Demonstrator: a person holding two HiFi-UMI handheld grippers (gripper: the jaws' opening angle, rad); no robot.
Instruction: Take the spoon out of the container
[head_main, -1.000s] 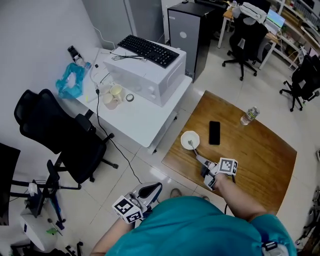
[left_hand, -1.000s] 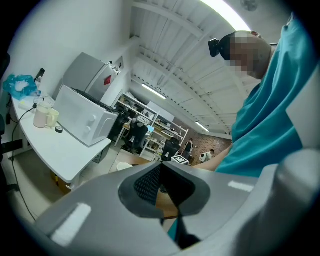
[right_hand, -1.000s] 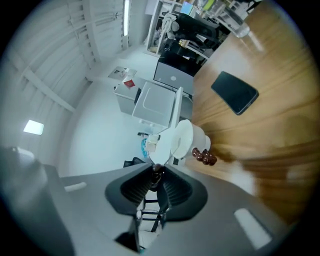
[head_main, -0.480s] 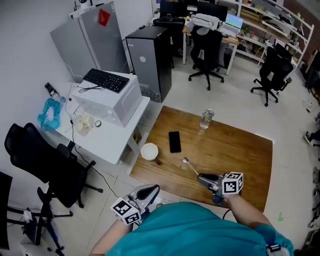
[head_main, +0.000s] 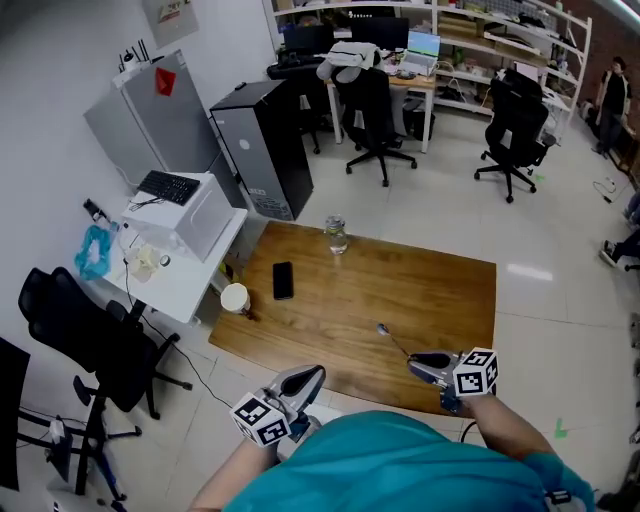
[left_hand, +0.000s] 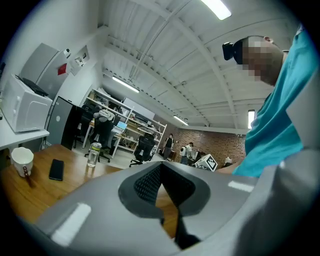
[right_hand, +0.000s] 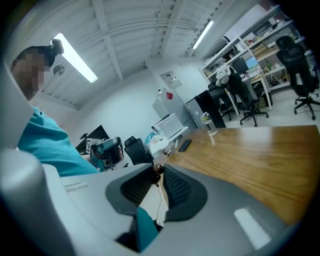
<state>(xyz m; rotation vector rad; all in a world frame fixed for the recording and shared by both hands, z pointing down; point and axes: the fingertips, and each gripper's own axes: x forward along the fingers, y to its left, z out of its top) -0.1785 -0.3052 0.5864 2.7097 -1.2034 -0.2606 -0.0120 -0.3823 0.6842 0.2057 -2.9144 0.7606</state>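
The white container (head_main: 234, 297) stands on the left corner of the wooden table (head_main: 420, 290); in the left gripper view this container (left_hand: 22, 159) is at far left. My right gripper (head_main: 428, 364) is over the table's near edge, shut on the handle of the metal spoon (head_main: 390, 336). The spoon's bowl points away from me, far to the right of the container. In the right gripper view the spoon handle (right_hand: 156, 169) sits pinched at the right gripper (right_hand: 157, 173) tips. My left gripper (head_main: 303, 381) hangs off the table by my body, and the left gripper (left_hand: 160, 168) is shut on nothing.
A black phone (head_main: 283, 280) and a water bottle (head_main: 336, 236) are on the table. Left of it stands a white desk (head_main: 175, 285) with a printer (head_main: 190, 215) and a black chair (head_main: 80, 325). Office chairs (head_main: 372, 105) and shelves are farther back.
The spoon has come out of the container and travelled right along the table's near edge in my right gripper. The whole view has swung, so the table now lies farther left.
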